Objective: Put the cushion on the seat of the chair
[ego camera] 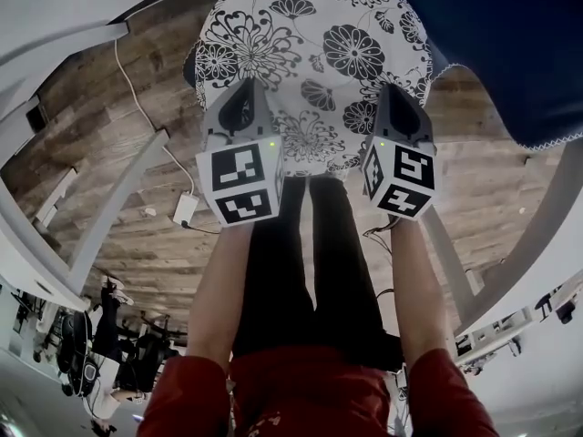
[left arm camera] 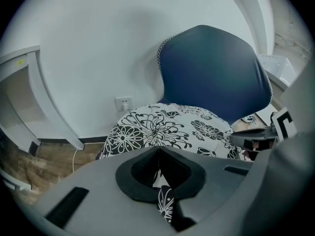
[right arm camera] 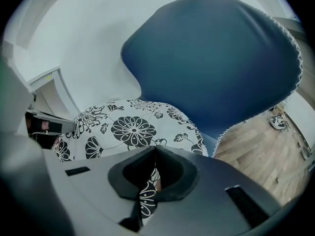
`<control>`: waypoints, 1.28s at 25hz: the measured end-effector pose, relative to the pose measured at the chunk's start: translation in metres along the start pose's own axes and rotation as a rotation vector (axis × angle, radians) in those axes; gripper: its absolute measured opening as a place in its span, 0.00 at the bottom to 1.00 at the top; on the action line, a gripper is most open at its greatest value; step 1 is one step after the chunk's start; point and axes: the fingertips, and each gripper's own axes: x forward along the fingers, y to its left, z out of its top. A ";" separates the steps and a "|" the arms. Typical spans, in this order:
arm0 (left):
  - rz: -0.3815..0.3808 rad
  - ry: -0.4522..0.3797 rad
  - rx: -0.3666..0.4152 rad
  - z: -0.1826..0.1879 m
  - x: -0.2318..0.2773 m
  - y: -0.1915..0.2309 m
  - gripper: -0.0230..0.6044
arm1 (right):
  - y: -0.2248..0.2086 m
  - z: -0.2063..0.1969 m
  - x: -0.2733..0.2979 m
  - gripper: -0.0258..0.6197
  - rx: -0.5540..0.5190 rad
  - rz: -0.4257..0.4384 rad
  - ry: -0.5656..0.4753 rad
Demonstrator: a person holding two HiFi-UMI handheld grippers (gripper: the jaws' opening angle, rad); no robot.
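Note:
A round white cushion [ego camera: 314, 53] with black flowers is held out over the dark blue chair [ego camera: 492, 35]. My left gripper [ego camera: 244, 121] is shut on the cushion's near left edge, and my right gripper [ego camera: 393, 121] is shut on its near right edge. In the left gripper view the cushion [left arm camera: 162, 129] spreads in front of the chair's blue back [left arm camera: 214, 73], with a fold of its cloth pinched between the jaws [left arm camera: 158, 181]. The right gripper view shows the cushion [right arm camera: 130, 129] low before the chair back [right arm camera: 211, 63], its fabric caught in the jaws [right arm camera: 151, 181].
Wooden floor [ego camera: 137, 198] lies below, with a white cable and a small white adapter [ego camera: 185, 209] at the left. White desk legs [ego camera: 118, 203] slant along both sides. A wall socket [left arm camera: 123, 103] sits low on the white wall behind the chair.

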 end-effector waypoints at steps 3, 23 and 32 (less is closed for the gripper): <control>0.010 0.007 -0.004 -0.005 0.003 0.003 0.08 | 0.002 -0.003 0.001 0.08 -0.001 0.001 0.002; 0.024 0.050 0.043 -0.028 0.029 0.009 0.08 | -0.003 -0.018 0.018 0.09 0.004 -0.077 0.035; 0.038 0.036 0.089 -0.023 0.020 0.003 0.22 | -0.006 -0.010 0.005 0.23 0.013 -0.102 -0.010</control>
